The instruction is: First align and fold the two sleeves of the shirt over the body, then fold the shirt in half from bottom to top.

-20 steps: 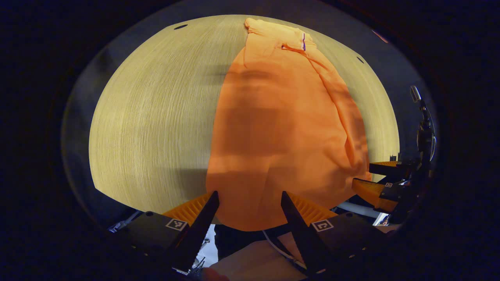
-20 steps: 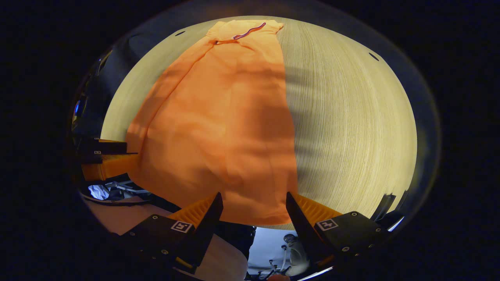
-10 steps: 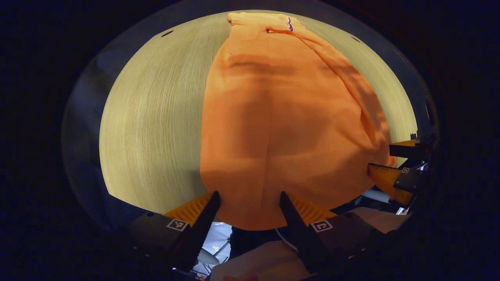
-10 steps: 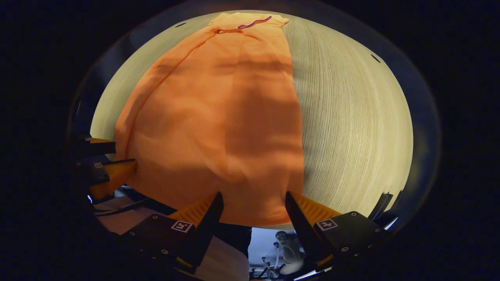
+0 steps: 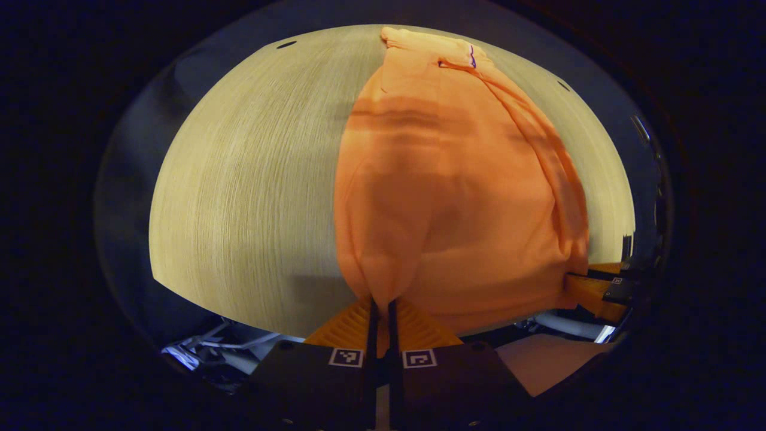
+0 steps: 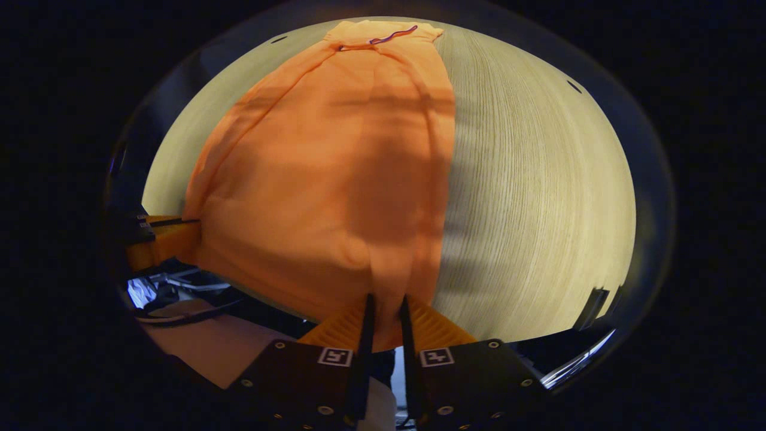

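The left gripper (image 5: 381, 308) and right gripper (image 6: 383, 308) each clamped a bottom corner of the long orange cloth shirt (image 5: 455, 179), which stretched straight ahead from both toward its collar.

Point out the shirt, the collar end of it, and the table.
shirt (image 5: 455, 197), left gripper view, middle of the orange body.
collar (image 6: 383, 36), right gripper view, far end of the shirt at the neckline.
table (image 6: 538, 197), right gripper view, bare wood-grain top beside the shirt.
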Action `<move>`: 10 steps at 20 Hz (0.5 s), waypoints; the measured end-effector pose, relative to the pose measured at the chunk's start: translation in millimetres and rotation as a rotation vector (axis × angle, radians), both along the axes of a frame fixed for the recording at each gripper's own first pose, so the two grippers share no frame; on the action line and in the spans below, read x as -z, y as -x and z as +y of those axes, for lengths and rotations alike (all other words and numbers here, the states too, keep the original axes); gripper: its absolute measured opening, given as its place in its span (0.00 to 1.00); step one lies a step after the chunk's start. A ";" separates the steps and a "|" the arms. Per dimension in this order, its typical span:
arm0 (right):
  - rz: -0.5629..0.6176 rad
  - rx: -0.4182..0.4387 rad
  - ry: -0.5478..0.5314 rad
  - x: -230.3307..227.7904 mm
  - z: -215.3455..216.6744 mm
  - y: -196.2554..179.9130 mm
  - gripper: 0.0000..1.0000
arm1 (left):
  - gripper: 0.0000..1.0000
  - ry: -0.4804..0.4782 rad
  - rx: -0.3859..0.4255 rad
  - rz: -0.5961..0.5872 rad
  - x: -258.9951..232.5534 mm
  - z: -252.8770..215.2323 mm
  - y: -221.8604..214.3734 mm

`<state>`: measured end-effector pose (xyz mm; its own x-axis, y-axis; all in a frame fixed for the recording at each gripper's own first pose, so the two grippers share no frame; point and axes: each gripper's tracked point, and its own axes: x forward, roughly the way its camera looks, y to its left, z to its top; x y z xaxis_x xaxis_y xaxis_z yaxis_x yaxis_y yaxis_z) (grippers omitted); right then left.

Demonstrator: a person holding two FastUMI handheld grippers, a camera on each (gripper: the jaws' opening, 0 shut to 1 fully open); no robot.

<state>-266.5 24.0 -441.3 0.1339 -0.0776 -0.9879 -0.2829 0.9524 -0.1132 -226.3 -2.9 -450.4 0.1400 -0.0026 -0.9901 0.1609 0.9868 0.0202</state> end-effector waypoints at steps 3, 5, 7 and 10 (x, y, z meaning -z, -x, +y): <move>0.015 0.020 -0.042 2.8 2.6 0.1 0.05 | 0.01 -0.007 0.020 -0.005 -2.8 -1.4 -4.3; 0.034 0.025 -0.038 2.6 3.9 2.1 0.05 | 0.01 -0.005 0.029 -0.003 -2.5 -3.4 -1.8; 0.048 0.030 -0.094 4.0 15.0 4.8 0.05 | 0.01 0.018 0.006 0.004 -2.1 -2.5 -0.6; 0.025 0.022 -0.089 -2.9 15.3 -1.3 0.05 | 0.01 0.026 -0.014 0.003 -8.0 -0.2 -6.5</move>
